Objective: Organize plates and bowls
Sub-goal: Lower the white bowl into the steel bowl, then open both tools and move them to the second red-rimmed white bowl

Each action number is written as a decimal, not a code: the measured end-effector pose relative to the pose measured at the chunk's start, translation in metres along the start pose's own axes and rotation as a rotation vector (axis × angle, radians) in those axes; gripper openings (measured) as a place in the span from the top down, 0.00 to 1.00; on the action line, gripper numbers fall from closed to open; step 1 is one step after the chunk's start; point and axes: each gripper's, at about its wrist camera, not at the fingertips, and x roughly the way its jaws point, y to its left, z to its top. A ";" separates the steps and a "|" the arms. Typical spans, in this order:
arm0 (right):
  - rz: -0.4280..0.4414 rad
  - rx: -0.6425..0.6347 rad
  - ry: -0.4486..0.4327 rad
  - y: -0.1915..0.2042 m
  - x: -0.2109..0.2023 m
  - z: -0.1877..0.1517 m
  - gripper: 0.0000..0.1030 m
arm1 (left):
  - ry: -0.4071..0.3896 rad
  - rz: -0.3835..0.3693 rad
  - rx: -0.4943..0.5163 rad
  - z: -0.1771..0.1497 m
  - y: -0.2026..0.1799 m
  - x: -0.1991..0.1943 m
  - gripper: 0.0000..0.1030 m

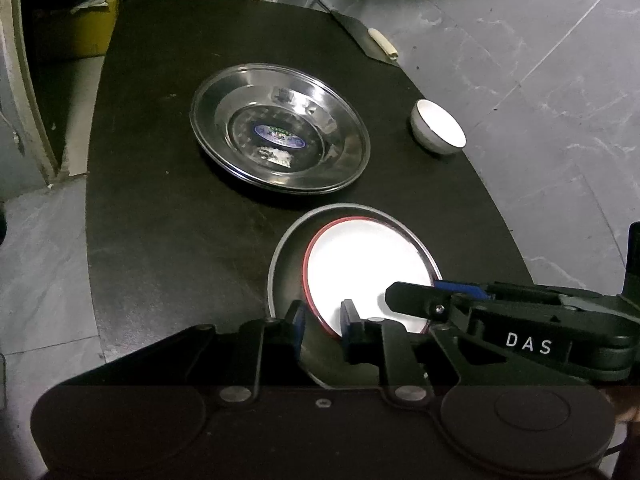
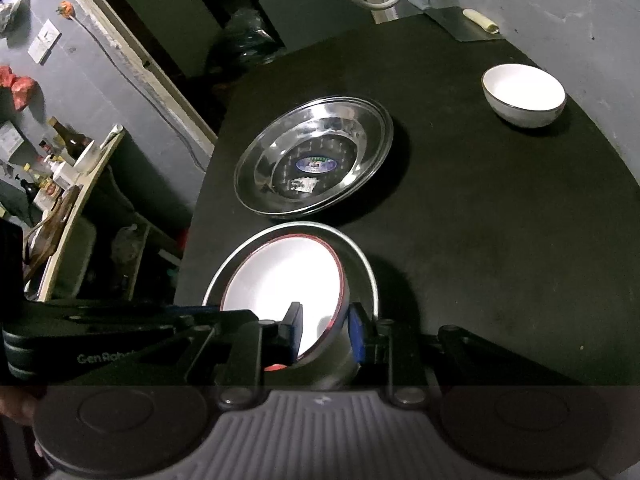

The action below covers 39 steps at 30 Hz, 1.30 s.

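While the white red-rimmed bowl (image 1: 360,272) already sits nested in the steel bowl (image 1: 286,276) just in front of the steel plates (image 1: 280,132), the sorting looks about half done. Left of that pair, the left gripper (image 1: 322,326) straddles the red rim, jaws narrow, pads seemingly clear of it. The right gripper (image 2: 326,330) pinches both bowls' walls together. To the plates' right, a small white bowl (image 1: 438,126) stands near the black table's (image 1: 160,200) edge, unstacked; bare tabletop between leaves room to reach.
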 end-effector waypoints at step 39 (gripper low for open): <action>-0.128 0.137 -0.401 -0.094 -0.034 0.016 0.00 | -0.193 0.197 0.122 0.064 -0.050 0.011 0.01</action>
